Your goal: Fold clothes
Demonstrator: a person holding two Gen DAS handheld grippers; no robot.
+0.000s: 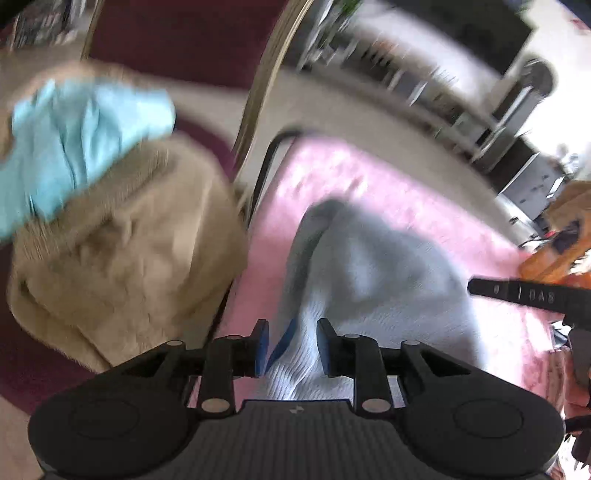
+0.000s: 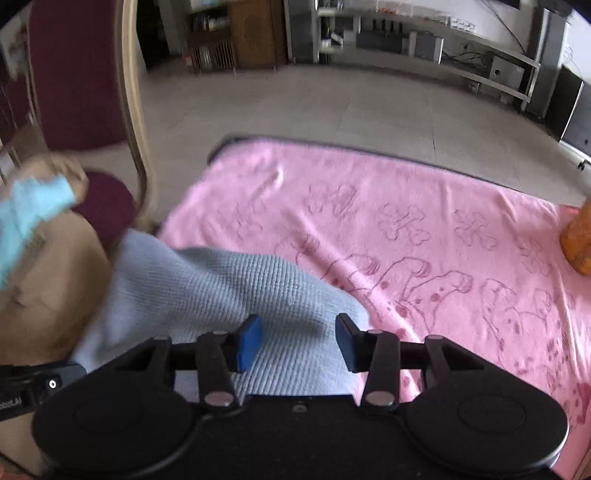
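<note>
Folding looks barely begun, judging by the lay of things. Nearest in the left wrist view, the left gripper (image 1: 291, 347) has a bunched ridge of the pale blue-grey knit garment (image 1: 369, 273) rising between its blue pads (image 1: 260, 347); gaps show on both sides of the cloth, so the jaws read as parted around it, not clamped, though blur makes contact hard to rule out. In the right wrist view the right gripper (image 2: 299, 341) hangs over the same knit garment (image 2: 221, 288) with jaws well apart, nothing pinched, cloth lying beneath them. The garment is a rumpled heap at the near left part of the pink blanket (image 2: 406, 206), one end trailing off the blanket edge toward the chair; no clean fold line visible, so spreading flat and all folds seem still to do. Left of it, a tan fleecy garment (image 1: 122, 251) is piled on the maroon chair (image 1: 177, 37), with a light blue cloth (image 1: 74, 147) on top, both unfolded, likely waiting their turn. The blanket has a dog-and-paw print and a dark trimmed edge, mostly bare on its far and right parts. An orange object (image 2: 578, 236) sits at its right edge, identity unclear. Beyond: grey tiled floor (image 2: 295, 110), a wooden cabinet (image 2: 255, 33), a long low shelf with electronics (image 2: 424, 40) along the far wall.
</note>
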